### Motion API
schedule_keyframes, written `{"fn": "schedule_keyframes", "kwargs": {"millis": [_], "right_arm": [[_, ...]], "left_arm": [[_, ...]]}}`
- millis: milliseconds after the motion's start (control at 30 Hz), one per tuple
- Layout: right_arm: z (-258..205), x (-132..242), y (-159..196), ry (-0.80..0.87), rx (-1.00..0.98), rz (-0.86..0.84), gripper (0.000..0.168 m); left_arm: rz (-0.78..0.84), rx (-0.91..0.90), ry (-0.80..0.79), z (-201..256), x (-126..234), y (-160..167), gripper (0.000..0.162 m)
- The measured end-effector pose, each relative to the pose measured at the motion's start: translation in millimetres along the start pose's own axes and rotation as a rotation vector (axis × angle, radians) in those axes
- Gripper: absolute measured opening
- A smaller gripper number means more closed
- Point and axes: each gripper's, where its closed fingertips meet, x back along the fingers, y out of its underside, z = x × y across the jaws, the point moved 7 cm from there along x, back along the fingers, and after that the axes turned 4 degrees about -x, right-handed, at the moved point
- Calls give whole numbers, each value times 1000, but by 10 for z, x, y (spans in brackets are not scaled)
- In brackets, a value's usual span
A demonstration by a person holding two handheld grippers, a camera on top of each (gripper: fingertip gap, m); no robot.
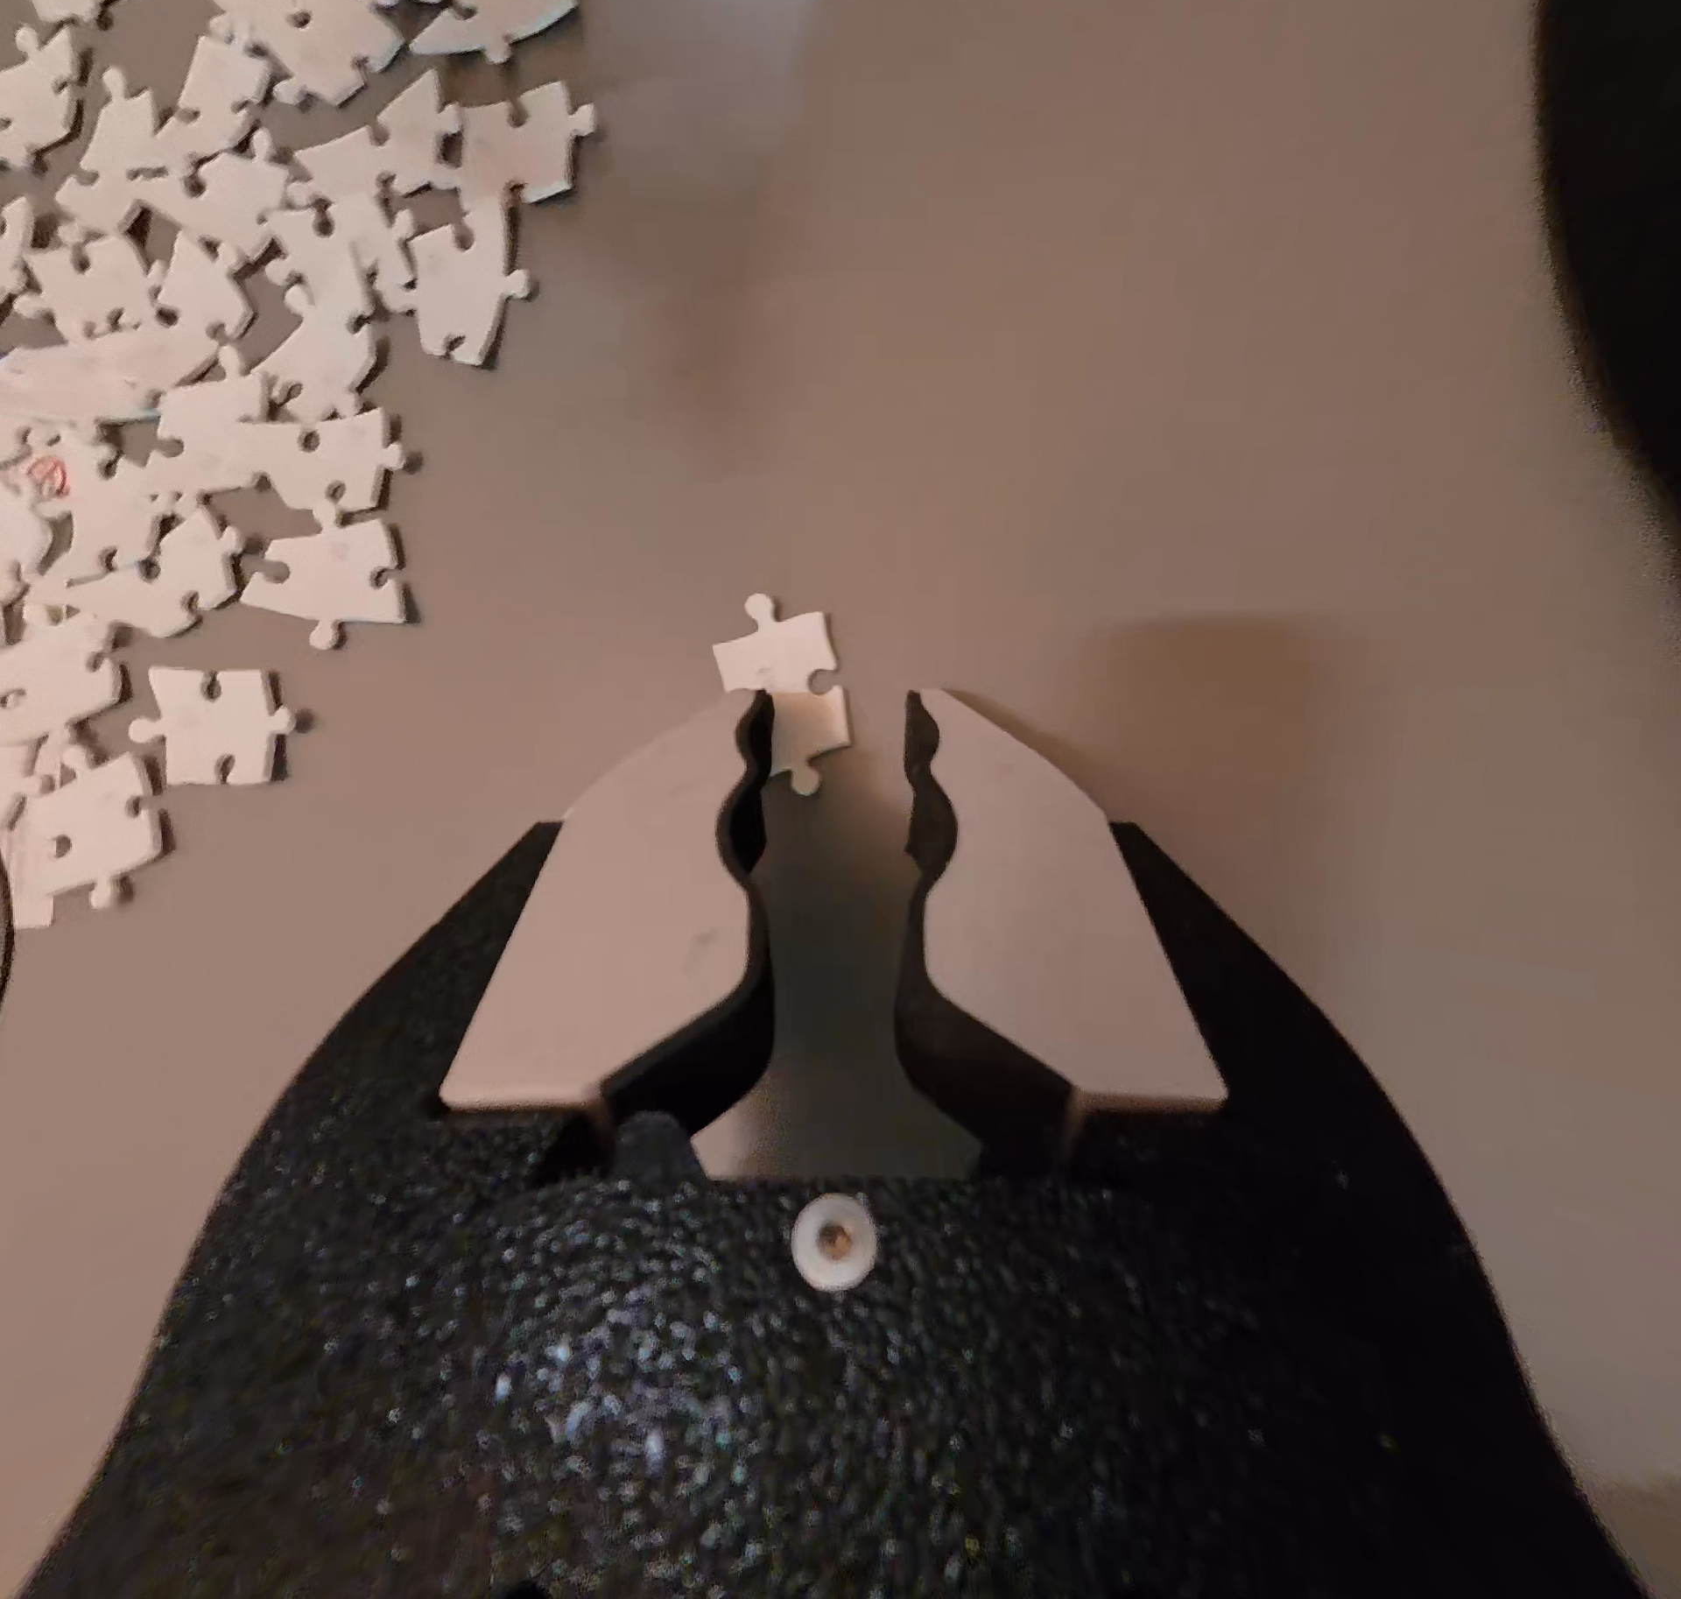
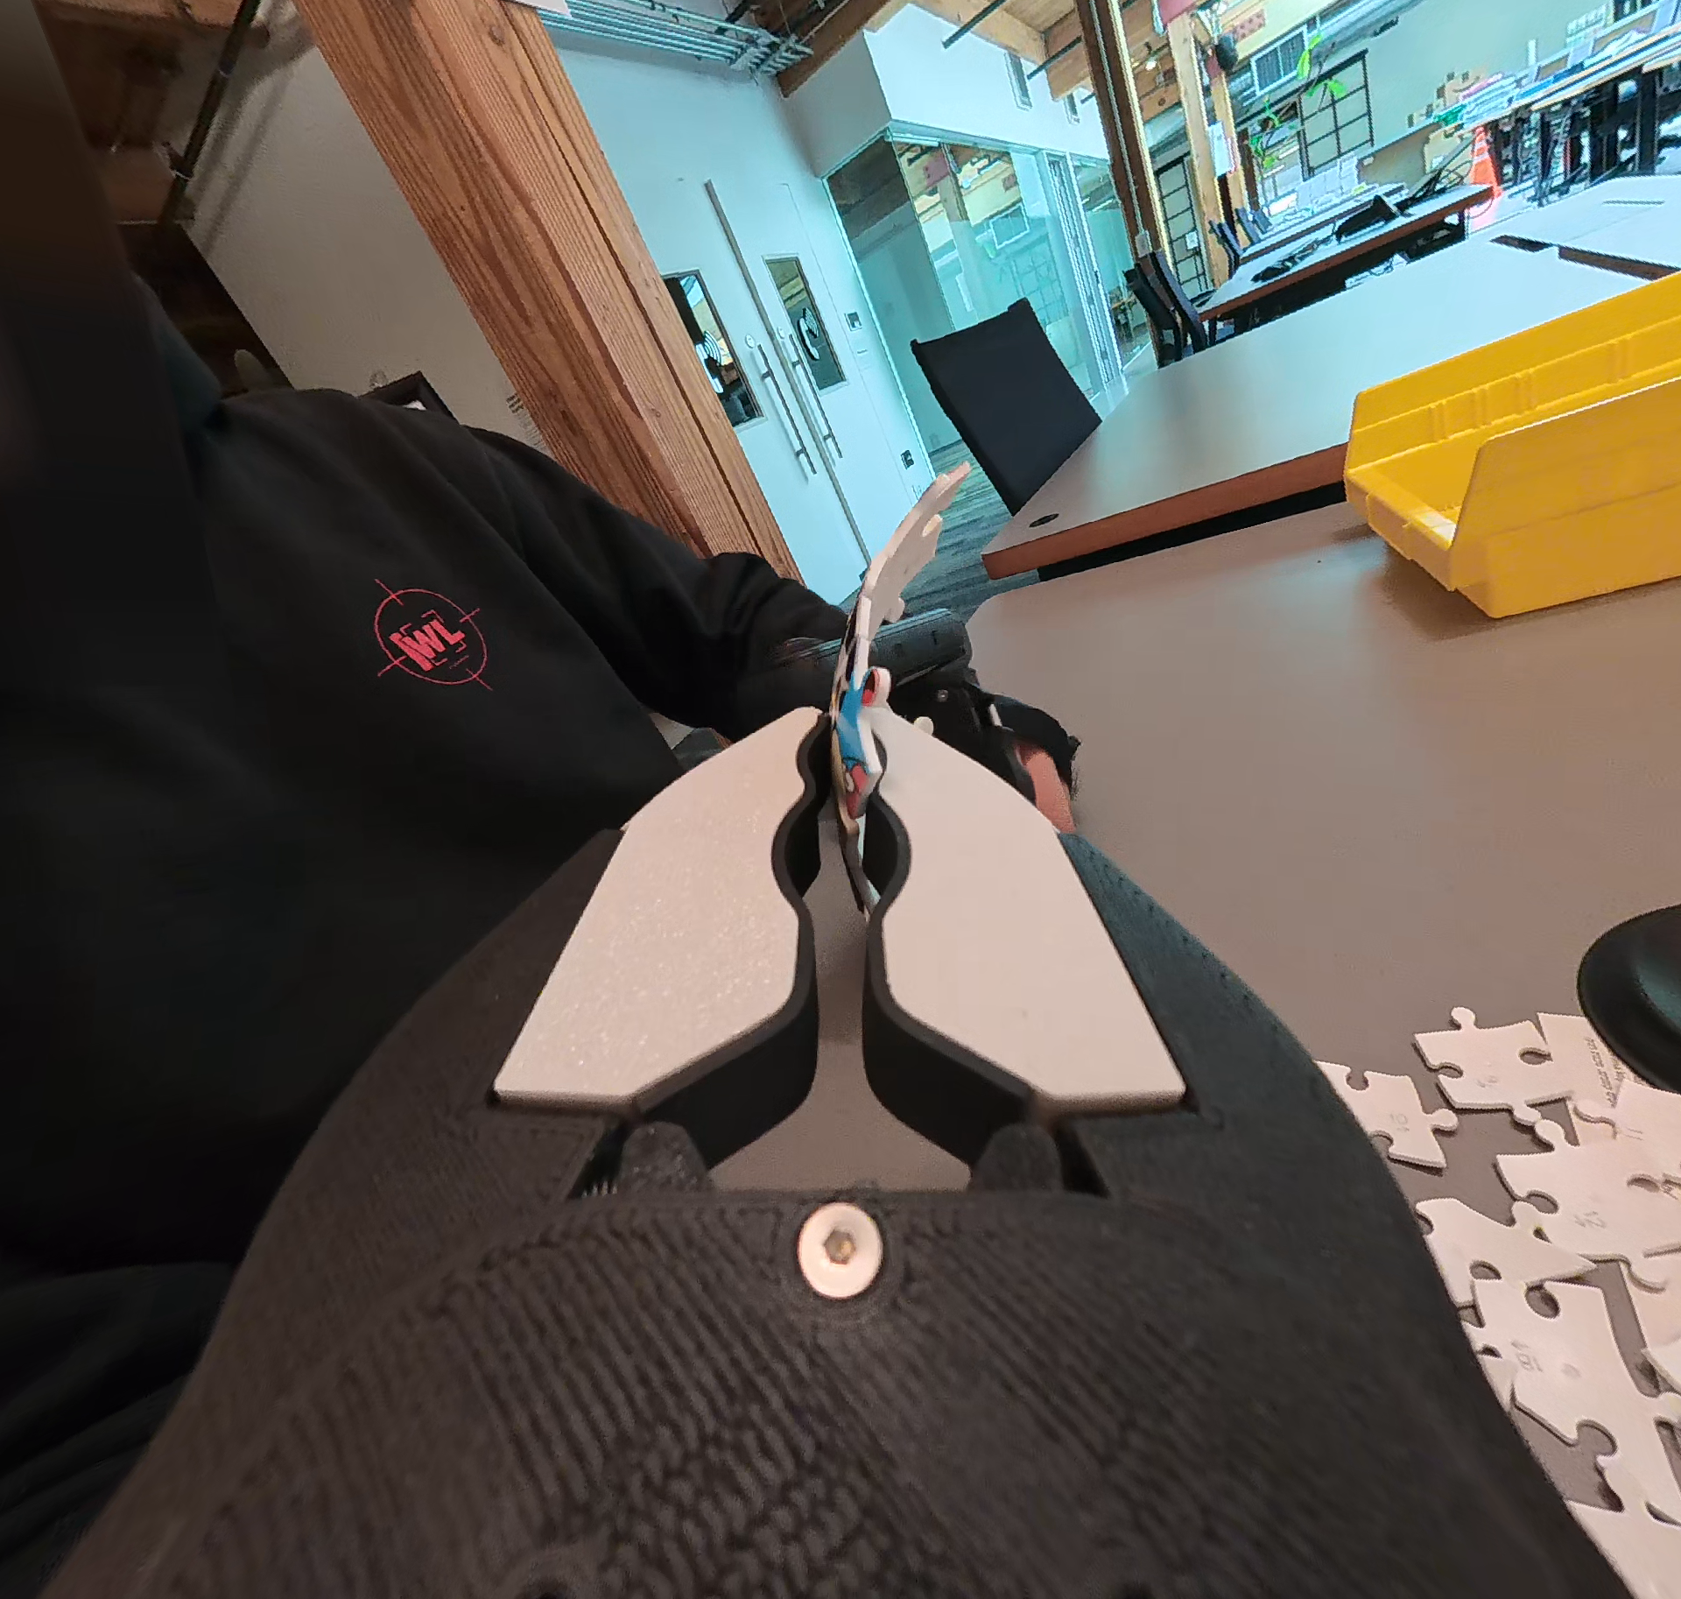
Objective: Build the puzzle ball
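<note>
We take the heap of loose white puzzle pieces (image 1: 209,354) as our landmark. In the left wrist view we look down on a grey-brown table (image 1: 1092,373), with the heap spread across the upper left and a dark rounded object (image 1: 1619,191) at the far right edge, well apart from the heap. Our left gripper (image 1: 839,709) hangs to the right of the heap with its jaws apart, a clear gap between the grey fingers (image 1: 655,900); two joined white pieces (image 1: 790,691) sit at the tips, against the inner edge of the left finger, and we cannot tell whether they lie on the table or lean on that finger. In the right wrist view the heap shows at the lower right, and a black round object (image 2: 1637,982) sits just beyond it. Our right gripper (image 2: 841,741) has its jaws nearly together, clamped on a curved strip of joined puzzle pieces (image 2: 873,673), printed in blue, red and black on one face and white on the other, which stands upright out of the tips. Behind it we see a person's black sweatshirt (image 2: 318,645) with a red emblem, blocking the left half of the view. A yellow plastic bin (image 2: 1528,482) sits on the table far beyond the heap, with a wooden post (image 2: 509,218) and a black chair (image 2: 1001,400) farther back.
</note>
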Motion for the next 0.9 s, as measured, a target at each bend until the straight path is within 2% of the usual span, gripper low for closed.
{"fn": "schedule_keyframes", "kwargs": {"millis": [100,300,433,600,767,833,900], "right_arm": [[3,4,2,-1,-2,3,4],[12,-9,9,-4,-5,0,4],[14,-21,14,-5,-6,-5,4],[11,-13,11,-4,-5,-2,4],[17,-21,28,1,-4,-19,4],[23,-25,36,9,-4,-29,4],[22,-32,36,6,-6,-29,4]], "left_arm": [[26,111,-14,-51,-6,36,22],[52,123,-48,-34,-5,58,18],[79,135,-37,-17,1,60,9],[166,263,0,-71,74,66,3],[354,565,138,-186,204,24,1],[411,806,218,-277,273,55,1],[437,1095,415,-322,307,136,1]]}}
